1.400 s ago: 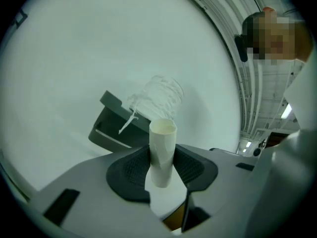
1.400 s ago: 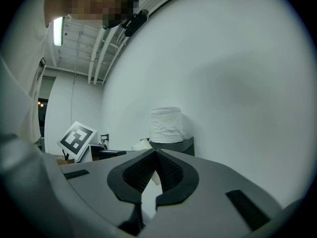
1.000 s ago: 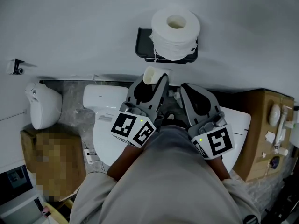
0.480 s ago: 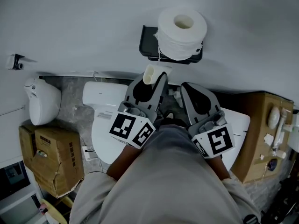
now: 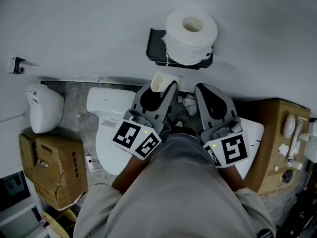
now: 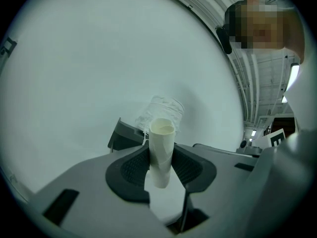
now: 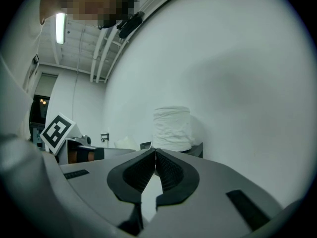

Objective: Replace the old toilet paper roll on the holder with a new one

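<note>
Dim, cool, even light. Gripper views bulge fisheye-round, corners black. A strip lamp [image 7: 61, 28] glares at ten o'clock in the right one; the toilet paper roll [image 7: 171, 129] throws a soft shadow toward three o'clock.

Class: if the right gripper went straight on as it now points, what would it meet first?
Most likely the toilet paper roll on the black holder, which sits ahead of the right gripper and slightly right of its line. Depth is unclear; if it misses, the wall.

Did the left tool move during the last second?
No. The left tool stays at the same place beside the toilet; its jaws have just been closing on the cardboard tube between them.
</note>
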{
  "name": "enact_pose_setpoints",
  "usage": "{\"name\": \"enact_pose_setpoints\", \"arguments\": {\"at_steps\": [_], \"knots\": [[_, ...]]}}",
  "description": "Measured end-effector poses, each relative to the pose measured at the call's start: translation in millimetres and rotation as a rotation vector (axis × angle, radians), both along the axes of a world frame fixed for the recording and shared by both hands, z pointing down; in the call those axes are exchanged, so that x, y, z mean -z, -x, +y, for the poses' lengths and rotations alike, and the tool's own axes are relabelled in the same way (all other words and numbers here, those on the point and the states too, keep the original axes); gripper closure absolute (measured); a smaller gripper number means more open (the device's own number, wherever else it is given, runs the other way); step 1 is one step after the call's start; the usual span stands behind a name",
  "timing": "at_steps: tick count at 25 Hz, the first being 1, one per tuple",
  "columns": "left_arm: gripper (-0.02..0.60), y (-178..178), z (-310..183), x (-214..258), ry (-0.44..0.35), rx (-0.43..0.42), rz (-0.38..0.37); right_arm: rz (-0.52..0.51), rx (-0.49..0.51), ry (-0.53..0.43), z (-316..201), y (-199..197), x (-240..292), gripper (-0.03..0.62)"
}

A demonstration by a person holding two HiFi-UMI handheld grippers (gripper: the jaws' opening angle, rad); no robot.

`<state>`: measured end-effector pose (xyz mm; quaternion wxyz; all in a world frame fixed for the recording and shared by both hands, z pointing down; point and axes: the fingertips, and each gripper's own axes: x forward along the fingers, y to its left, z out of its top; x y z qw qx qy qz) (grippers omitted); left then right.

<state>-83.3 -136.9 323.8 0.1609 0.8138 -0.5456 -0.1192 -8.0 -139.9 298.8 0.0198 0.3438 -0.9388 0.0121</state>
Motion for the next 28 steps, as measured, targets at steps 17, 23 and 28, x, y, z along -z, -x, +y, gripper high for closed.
{"name": "enact_pose_setpoints", "arguments": {"at_steps": [17,23,28], "knots": [[0.457,0,7,-15,0.058,-0.045,0.083,-0.018,-0.098,-0.059,-41,6,45,0.441],[0.457,-2,6,-17,0.061,-0.059,0.076,-0.013,-0.117,-0.053,-51,14,48,0.353],[0.457,3,7,-20,0.070,-0.048,0.080,-0.012,-0.150,-0.042,-62,19,50,0.264]]}}
